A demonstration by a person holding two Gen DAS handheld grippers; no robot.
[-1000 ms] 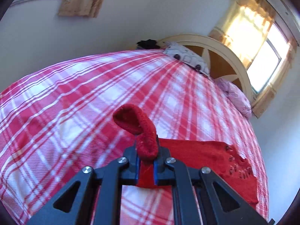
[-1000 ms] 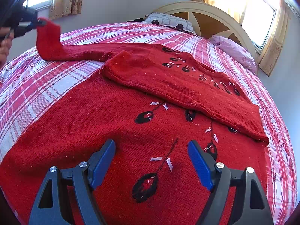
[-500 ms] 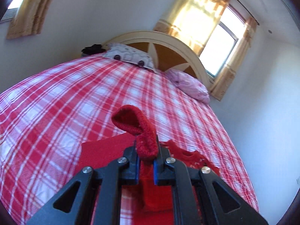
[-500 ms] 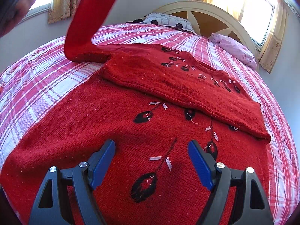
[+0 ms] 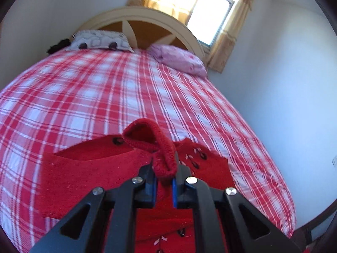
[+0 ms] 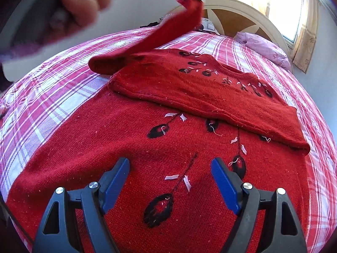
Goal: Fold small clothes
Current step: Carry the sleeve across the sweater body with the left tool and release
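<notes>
Pinching the ribbed cuff (image 5: pixel 163 147) of a red sweater (image 6: pixel 147 147), the left gripper (image 5: pixel 163 184) has its jaws closed narrowly on the knit, the cuff looping up past its fingertips. Beneath and ahead of this gripper the sweater body lies on the plaid bed (image 5: pixel 105 88). From the right wrist view, the lifted sleeve (image 6: pixel 164 35) arcs up from the sweater's far left shoulder to that gripper, gripped by a blurred hand (image 6: pixel 84 2). The right gripper (image 6: pixel 170 181) hovers over the sweater's lower front, jaws spread wide and holding nothing. The other sleeve (image 6: pixel 221 103) lies folded across the chest beyond it.
</notes>
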